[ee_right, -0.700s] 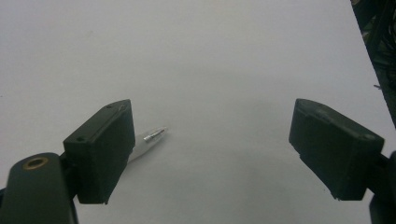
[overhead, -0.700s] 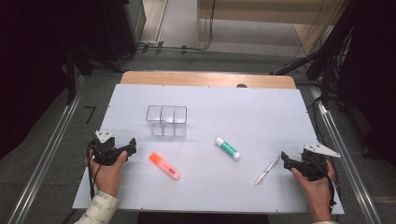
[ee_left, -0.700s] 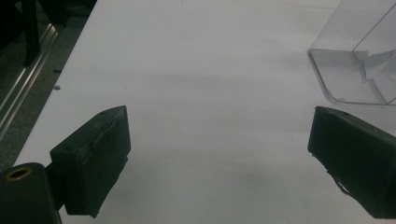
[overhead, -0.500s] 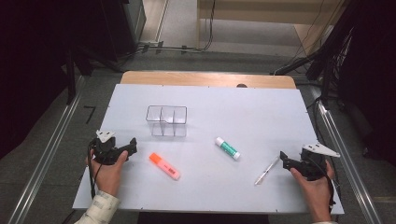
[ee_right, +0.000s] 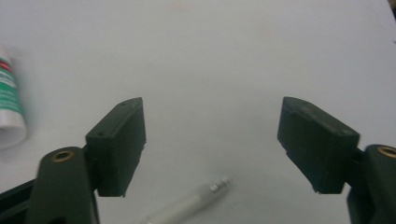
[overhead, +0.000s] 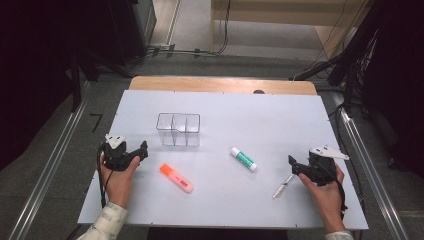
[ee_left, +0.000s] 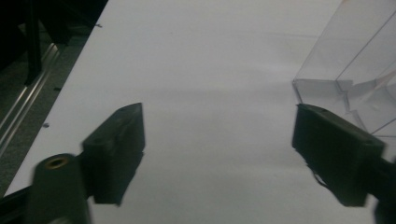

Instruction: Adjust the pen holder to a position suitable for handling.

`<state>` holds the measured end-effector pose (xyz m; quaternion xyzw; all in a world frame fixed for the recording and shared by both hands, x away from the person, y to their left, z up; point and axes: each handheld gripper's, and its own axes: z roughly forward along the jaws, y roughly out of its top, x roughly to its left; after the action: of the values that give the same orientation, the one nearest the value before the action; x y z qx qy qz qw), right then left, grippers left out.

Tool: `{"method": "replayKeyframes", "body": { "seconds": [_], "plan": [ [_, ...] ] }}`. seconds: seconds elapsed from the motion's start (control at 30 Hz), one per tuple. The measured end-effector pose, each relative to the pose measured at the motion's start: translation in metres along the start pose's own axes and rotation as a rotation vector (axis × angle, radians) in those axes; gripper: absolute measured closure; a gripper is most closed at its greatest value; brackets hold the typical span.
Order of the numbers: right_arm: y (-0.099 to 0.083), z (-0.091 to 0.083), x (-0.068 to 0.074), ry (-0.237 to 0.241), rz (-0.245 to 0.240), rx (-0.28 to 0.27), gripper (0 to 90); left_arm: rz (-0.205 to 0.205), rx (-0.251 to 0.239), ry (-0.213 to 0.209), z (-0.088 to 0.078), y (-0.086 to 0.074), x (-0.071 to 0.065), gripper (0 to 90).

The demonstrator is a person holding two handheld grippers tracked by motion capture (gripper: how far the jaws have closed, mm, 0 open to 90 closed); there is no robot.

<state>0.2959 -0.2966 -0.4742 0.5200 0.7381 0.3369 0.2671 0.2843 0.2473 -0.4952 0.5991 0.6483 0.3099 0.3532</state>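
A clear plastic box (overhead: 178, 129) with three compartments stands left of the table's middle; its corner (ee_left: 348, 79) rises at the right of the left gripper view. An orange highlighter (overhead: 176, 177) lies in front of it. A white and green glue stick (overhead: 243, 158) lies near the middle, its end (ee_right: 9, 102) at the left edge of the right gripper view. A thin white pen (overhead: 282, 186) lies right of it, also low between my right jaws (ee_right: 189, 205). My left gripper (overhead: 142, 149) is open by the left edge. My right gripper (overhead: 292, 163) is open beside the pen.
The white table (overhead: 260, 120) ends at a wooden strip (overhead: 220, 84) at the back. Metal rails (overhead: 45, 165) run along the floor on both sides. Dark stands and cables (overhead: 350, 55) crowd the far corners.
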Motion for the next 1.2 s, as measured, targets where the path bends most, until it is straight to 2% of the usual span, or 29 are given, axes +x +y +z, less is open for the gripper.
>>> {"method": "replayKeyframes", "body": {
  "seconds": [0.1, 0.17, 0.23, 0.3, 0.4, 0.47, 0.6, 0.77, 0.87, 0.97, 1.0, 1.07, 1.2],
  "plan": [
    [0.012, 0.007, 0.015, 0.032, -0.035, -0.005, 29.0, -0.002, -0.007, -0.007, 0.002, 0.006, 0.000, 33.4],
    [0.020, 0.014, 0.028, 0.068, -0.058, -0.010, 33.4, -0.019, 0.004, -0.033, 0.004, 0.009, 0.001, 39.8],
    [0.029, 0.023, 0.044, 0.101, -0.082, -0.013, 37.0, -0.028, 0.008, -0.023, 0.007, 0.010, 0.002, 43.4],
    [0.039, 0.032, 0.060, 0.137, -0.103, -0.010, 42.9, -0.030, 0.024, -0.021, 0.010, 0.012, 0.004, 45.7],
    [0.053, 0.046, 0.085, 0.186, -0.125, -0.014, 54.9, -0.042, 0.007, -0.016, 0.014, 0.015, 0.003, 52.7],
    [0.062, 0.054, 0.100, 0.234, -0.132, -0.010, 63.2, -0.031, 0.010, -0.022, 0.016, 0.018, 0.000, 57.5],
    [0.076, 0.070, 0.126, 0.290, -0.143, 0.004, 75.6, -0.012, -0.001, -0.037, 0.019, 0.025, -0.007, 70.5],
    [0.089, 0.082, 0.149, 0.327, -0.150, 0.007, 87.3, 0.008, -0.006, -0.062, 0.022, 0.034, -0.013, 85.6],
    [0.096, 0.087, 0.161, 0.349, -0.156, 0.008, 88.1, 0.024, 0.001, -0.079, 0.026, 0.037, -0.018, 90.0],
    [0.101, 0.092, 0.174, 0.369, -0.171, 0.013, 88.1, 0.036, 0.001, -0.093, 0.030, 0.039, -0.024, 90.0],
    [0.101, 0.092, 0.174, 0.369, -0.171, 0.013, 88.1, 0.036, 0.001, -0.093, 0.030, 0.039, -0.024, 90.0],
    [0.105, 0.097, 0.186, 0.388, -0.172, 0.020, 88.1, 0.050, 0.002, -0.098, 0.032, 0.040, -0.029, 90.0],
    [0.109, 0.105, 0.200, 0.392, -0.185, 0.035, 88.1, 0.056, 0.002, -0.107, 0.035, 0.041, -0.035, 90.0]
  ]
}}
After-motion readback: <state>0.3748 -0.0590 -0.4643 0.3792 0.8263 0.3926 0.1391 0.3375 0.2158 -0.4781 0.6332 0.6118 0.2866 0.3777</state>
